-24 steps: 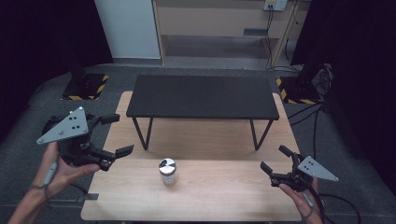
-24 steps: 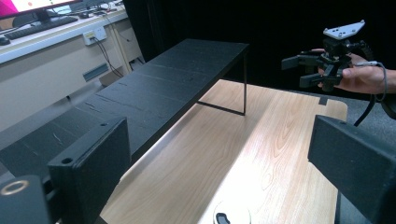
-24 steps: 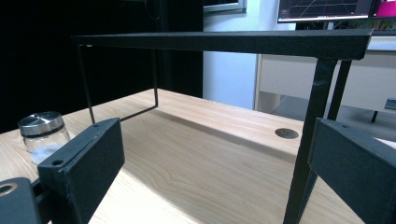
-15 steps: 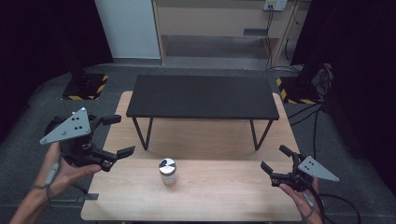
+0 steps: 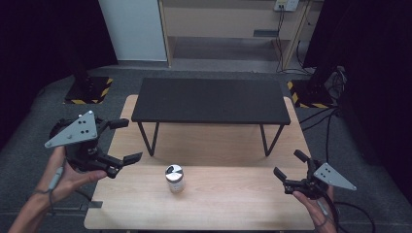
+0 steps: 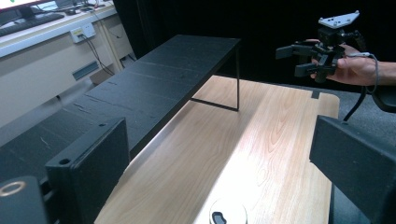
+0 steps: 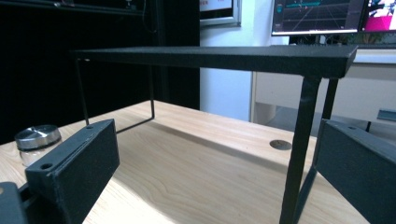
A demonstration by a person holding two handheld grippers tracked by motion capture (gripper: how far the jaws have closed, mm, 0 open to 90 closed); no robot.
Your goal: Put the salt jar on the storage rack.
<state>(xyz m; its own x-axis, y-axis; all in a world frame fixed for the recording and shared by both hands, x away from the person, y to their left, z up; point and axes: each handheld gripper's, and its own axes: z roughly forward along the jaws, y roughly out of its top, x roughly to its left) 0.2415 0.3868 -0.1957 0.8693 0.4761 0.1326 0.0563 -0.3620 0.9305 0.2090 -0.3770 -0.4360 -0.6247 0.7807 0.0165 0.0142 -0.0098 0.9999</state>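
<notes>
A small jar (image 5: 174, 178) with a shiny metal lid stands upright on the wooden table (image 5: 233, 204), near the front edge and just left of centre, in front of the black shelf (image 5: 209, 101) that straddles the far half of the board. The left gripper (image 5: 127, 141) hovers off the table's left edge, level with the jar and apart from it; its jaws are spread wide with nothing between them. In the left gripper view the lid (image 6: 228, 214) sits low between the two jaws, so the tool seems aimed at or just over the jar. The right gripper (image 5: 290, 165) waits at the near right corner, well apart from the jar, jaws likewise wide and empty; in the right gripper view the jar (image 7: 35, 142) appears far off at the left.

Handling, as judged: the body looks like clear glass, hence rigid, smooth, and breakable if tipped or dropped. It is probably light. The polished lid would be slippery and offers little height. The better hold is across the body, below the lid, with the jaws level and closing from opposite sides, squeezing gently so the jar neither slides nor topples.
</notes>
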